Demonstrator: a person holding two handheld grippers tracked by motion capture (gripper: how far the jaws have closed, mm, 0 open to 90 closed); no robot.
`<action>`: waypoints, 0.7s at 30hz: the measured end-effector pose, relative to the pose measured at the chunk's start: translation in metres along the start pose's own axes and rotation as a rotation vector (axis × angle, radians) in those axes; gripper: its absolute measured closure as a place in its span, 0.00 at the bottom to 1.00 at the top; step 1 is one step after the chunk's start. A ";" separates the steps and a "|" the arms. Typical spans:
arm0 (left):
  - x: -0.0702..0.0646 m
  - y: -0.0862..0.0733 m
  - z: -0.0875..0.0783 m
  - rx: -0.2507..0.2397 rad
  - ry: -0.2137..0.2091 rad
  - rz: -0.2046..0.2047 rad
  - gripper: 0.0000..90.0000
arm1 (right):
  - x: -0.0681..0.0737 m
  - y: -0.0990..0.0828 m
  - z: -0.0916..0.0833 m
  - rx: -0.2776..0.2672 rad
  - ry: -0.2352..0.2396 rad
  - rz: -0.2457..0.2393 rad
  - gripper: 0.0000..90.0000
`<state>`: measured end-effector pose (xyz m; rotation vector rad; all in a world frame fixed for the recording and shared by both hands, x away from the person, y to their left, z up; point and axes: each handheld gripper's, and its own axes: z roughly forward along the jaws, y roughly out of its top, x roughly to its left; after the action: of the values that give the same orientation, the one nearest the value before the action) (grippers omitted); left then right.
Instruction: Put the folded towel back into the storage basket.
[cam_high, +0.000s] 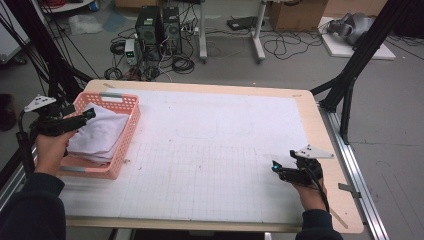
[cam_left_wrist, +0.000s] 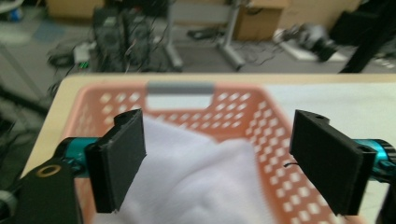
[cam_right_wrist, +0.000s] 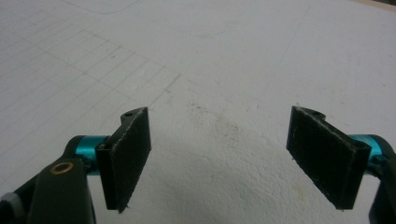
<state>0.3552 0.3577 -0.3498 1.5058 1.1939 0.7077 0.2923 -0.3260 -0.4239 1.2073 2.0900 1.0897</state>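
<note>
A folded white cloth (cam_high: 100, 132) lies in a pink plastic basket (cam_high: 129, 131) at the table's left edge. My left gripper (cam_high: 89, 114) hovers over the basket's near left side with its jaws wide apart. In the left gripper view the cloth (cam_left_wrist: 196, 186) lies below and between the two black pads (cam_left_wrist: 122, 158), untouched, inside the basket (cam_left_wrist: 252, 121). My right gripper (cam_high: 276, 167) rests low at the table's front right, open. In the right gripper view that gripper (cam_right_wrist: 219, 161) has only the white mat between its jaws.
A white gridded mat (cam_high: 210, 150) covers the wooden table (cam_high: 320, 130). Beyond the far edge stand computer towers (cam_high: 159, 27), cables and cardboard boxes on the floor. Black frame legs (cam_high: 357, 60) rise at the right, and a metal rail (cam_high: 357, 175) runs along the table's right side.
</note>
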 end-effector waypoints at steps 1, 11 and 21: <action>-0.005 0.000 -0.002 -0.018 -0.018 0.007 0.21 | 0.000 0.000 0.000 -0.003 0.000 0.002 0.23; -0.070 -0.001 0.002 -0.070 -0.186 0.112 0.21 | 0.001 0.001 -0.002 -0.027 0.013 0.013 0.23; -0.150 -0.012 0.024 -0.057 -0.363 0.206 0.21 | 0.002 0.001 -0.003 -0.052 0.019 0.021 0.23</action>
<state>0.3234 0.2090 -0.3458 1.6408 0.7476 0.5661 0.2899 -0.3251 -0.4212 1.2012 2.0543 1.1623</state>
